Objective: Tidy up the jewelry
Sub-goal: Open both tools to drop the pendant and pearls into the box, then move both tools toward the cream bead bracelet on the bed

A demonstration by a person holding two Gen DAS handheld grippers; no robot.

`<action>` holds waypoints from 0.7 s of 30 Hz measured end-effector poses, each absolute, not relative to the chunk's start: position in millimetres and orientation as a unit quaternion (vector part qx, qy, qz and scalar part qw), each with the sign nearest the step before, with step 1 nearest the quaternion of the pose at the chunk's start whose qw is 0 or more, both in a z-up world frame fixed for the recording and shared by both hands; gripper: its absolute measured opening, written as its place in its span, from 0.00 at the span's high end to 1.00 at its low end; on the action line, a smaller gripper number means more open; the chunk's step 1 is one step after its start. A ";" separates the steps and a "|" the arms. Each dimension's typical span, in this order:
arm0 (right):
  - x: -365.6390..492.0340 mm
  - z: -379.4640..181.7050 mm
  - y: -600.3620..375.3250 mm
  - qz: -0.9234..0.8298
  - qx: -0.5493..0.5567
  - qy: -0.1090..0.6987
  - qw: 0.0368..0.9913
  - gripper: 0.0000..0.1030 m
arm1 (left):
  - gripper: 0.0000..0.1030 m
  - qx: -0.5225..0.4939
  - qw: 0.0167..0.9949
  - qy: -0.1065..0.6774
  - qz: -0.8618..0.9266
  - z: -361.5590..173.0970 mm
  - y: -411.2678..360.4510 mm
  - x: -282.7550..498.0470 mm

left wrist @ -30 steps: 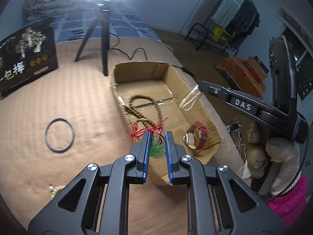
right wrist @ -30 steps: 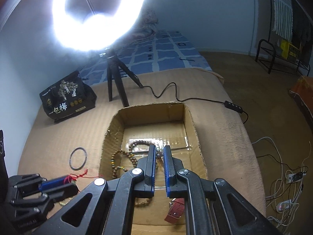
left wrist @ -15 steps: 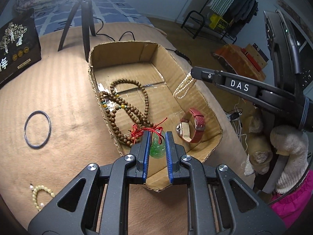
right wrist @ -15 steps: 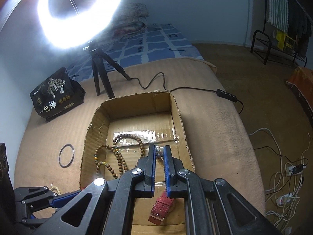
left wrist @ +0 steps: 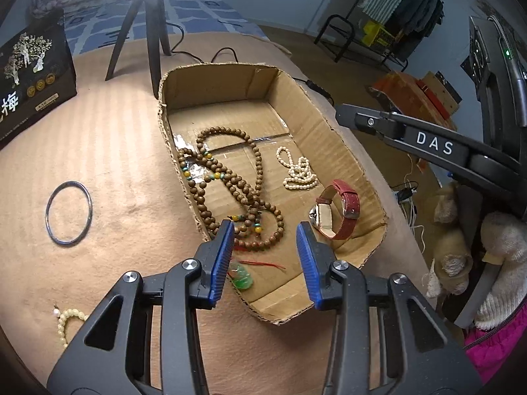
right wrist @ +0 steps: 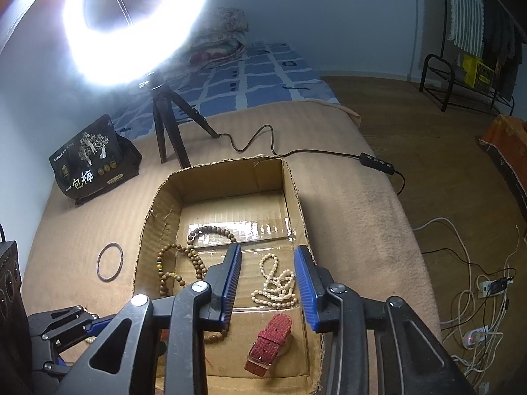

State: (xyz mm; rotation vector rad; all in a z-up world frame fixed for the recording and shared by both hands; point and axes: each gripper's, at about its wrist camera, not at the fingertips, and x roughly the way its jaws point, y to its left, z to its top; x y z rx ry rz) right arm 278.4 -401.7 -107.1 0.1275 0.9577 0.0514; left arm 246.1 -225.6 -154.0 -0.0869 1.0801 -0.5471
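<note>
Box: we see the cardboard box (left wrist: pixel 346 151) on a tan blanket (left wrist: pixel 125 151), holding four pieces.
Left gripper (left wrist: pixel 265 247): jaws opening, about half spread – nothing pressed between the blue pads; the green pendant (left wrist: pixel 242 278) lies loose on the box floor below them, at 6 o'clock of the box.
Right gripper (right wrist: pixel 267 275): jaws opening too, moderate gap, nothing clamped; the pearl strand (right wrist: pixel 275 284) lies on the floor under the gap.
Brown beads (left wrist: pixel 230 191): heaped along the box's 9 o'clock wall.
Watch (left wrist: pixel 336 212): red strap, at 4 o'clock in the box, propped on edge.
Still outside: metal bangle (left wrist: pixel 68 212) at 9 o'clock of the box, well apart; pale bead bracelet (left wrist: pixel 67 322) near 7 o'clock in the left wrist view.
Risk 1: we judge the pendant's red cord (left wrist: pixel 263 263) could catch a pad as the left gripper lifts – cause: cord lying right under the jaws.
Risk 2: the bangle lies flat and thin; a pinch may skid off it on soft fabric.
Risk 3: the low box wall could be knocked, spilling the beads.
</note>
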 end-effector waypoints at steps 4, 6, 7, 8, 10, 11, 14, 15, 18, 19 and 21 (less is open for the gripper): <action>276.5 -104.3 -400.1 0.024 0.062 0.457 0.887 0.58 | 0.62 -0.039 0.823 0.506 -0.257 -152.0 -222.1 244.4; 275.3 -102.7 -399.0 0.026 0.062 0.456 0.888 0.55 | 0.62 -0.038 0.824 0.504 -0.256 -151.0 -220.5 243.8; 274.5 -102.0 -398.1 0.026 0.061 0.455 0.888 0.55 | 0.62 -0.037 0.824 0.504 -0.256 -150.0 -219.4 243.1; 273.8 -101.3 -397.2 0.026 0.060 0.455 0.888 0.55 | 0.62 -0.037 0.825 0.503 -0.256 -148.9 -218.1 242.4; 272.5 -99.6 -395.8 0.027 0.058 0.455 0.888 0.54 | 0.62 -0.037 0.827 0.501 -0.254 -146.4 -215.0 241.3; 271.9 -98.6 -394.9 0.026 0.058 0.454 0.889 0.50 | 0.62 -0.037 0.828 0.500 -0.253 -145.2 -213.1 241.0; 268.1 -94.6 -392.5 0.027 0.056 0.448 0.892 0.41 | 0.62 -0.037 0.831 0.496 -0.249 -141.0 -205.7 239.5; 267.1 -93.0 -391.4 0.027 0.055 0.447 0.893 0.41 | 0.62 -0.037 0.832 0.495 -0.246 -139.5 -202.5 239.0; 263.4 -88.0 -388.3 0.028 0.056 0.443 0.895 0.37 | 0.62 -0.035 0.837 0.490 -0.240 -135.1 -191.1 237.6; 261.7 -86.0 -387.1 0.029 0.056 0.440 0.896 0.34 | 0.62 -0.035 0.838 0.489 -0.238 -133.8 -187.0 237.1; 258.8 -82.0 -383.9 0.032 0.056 0.436 0.898 0.30 | 0.62 -0.035 0.842 0.486 -0.231 -130.8 -174.6 236.3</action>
